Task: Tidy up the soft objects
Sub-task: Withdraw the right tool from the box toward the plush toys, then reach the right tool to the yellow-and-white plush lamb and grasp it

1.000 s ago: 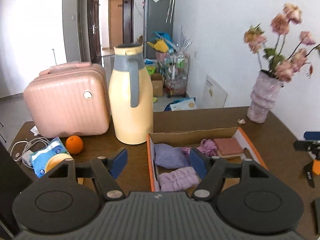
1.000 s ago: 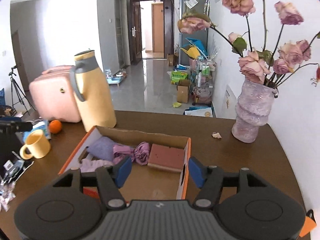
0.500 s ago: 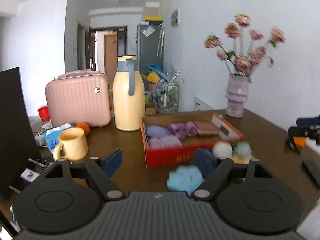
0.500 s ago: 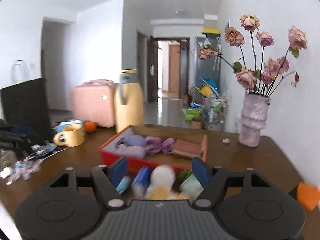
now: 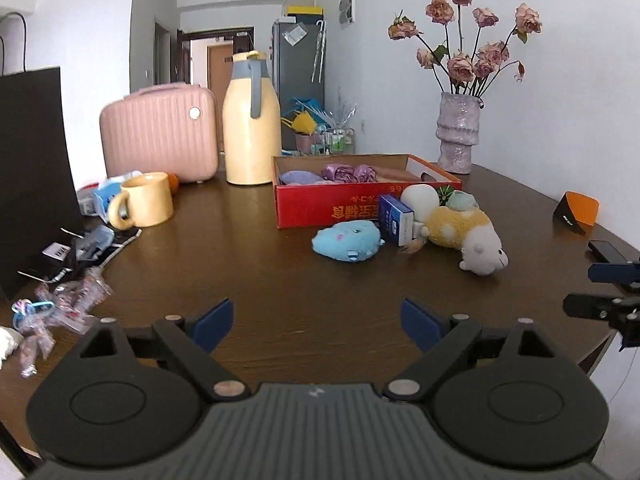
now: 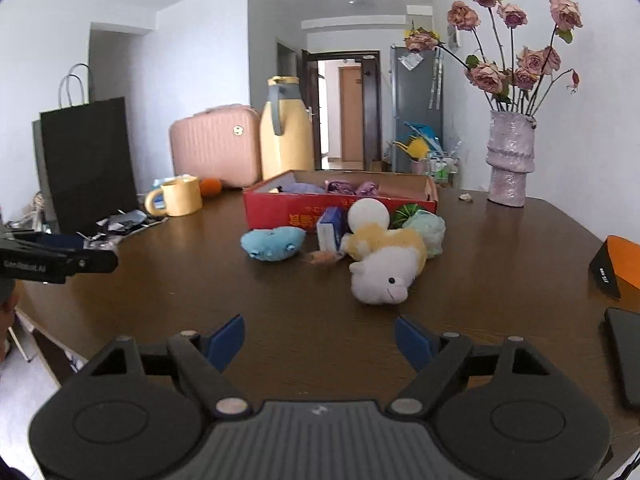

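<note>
Dark wooden table (image 5: pixel 280 280) in a white-walled room.

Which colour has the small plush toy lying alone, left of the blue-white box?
Light blue plush toy; clearest in the left wrist view.

Bright even daylight, sharp focus, fisheye bending at edges.

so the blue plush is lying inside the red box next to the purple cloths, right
Not quite. The blue plush is lying on the table in front of the red box, outside it. The purple cloths are inside the box. The left wrist view shows this clearly.
</note>
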A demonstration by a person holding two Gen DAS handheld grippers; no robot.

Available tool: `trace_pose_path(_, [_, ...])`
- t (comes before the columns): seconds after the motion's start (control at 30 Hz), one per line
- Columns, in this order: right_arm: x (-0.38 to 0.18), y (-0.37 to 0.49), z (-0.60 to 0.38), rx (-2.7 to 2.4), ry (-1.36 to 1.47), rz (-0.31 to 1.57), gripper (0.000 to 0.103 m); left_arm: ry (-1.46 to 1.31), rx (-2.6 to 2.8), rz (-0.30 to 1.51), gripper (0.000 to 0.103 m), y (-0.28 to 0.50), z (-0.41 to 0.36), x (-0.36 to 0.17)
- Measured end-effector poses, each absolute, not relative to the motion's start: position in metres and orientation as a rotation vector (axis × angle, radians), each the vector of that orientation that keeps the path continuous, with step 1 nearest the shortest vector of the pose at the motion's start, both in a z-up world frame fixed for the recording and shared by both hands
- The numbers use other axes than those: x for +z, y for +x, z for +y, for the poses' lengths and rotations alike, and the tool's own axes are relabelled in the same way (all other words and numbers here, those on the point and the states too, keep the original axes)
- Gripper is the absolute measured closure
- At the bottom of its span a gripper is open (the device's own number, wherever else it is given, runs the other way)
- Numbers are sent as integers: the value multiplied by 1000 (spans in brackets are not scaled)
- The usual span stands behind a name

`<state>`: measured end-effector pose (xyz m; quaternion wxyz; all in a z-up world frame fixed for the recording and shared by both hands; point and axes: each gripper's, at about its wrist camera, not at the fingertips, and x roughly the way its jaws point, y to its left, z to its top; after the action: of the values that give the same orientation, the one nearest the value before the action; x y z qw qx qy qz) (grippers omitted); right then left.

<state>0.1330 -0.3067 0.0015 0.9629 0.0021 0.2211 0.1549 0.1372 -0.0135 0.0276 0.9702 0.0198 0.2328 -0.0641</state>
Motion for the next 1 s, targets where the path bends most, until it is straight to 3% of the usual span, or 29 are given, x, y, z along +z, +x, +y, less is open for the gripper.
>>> trace_pose_path(0.27, [-9, 161, -309, 270, 48, 480, 23, 27, -155, 518, 11, 165, -22, 16])
trace_pose_path(0.57, [-22, 266, -307, 163, 58, 541, 23, 40, -223, 555, 11, 231, -55, 2])
trace_pose_path(0.67, [-30, 301, -306, 125, 71, 574, 32, 29, -233, 577, 11, 257, -67, -4])
trace_pose_path(0.73, [-39, 315, -305, 89, 57, 616, 50, 22, -236, 589, 11, 269, -73, -8])
trace_pose_path(1.0, [-46, 267, -329, 7, 143, 593, 51, -2, -284, 627, 11, 272, -82, -19])
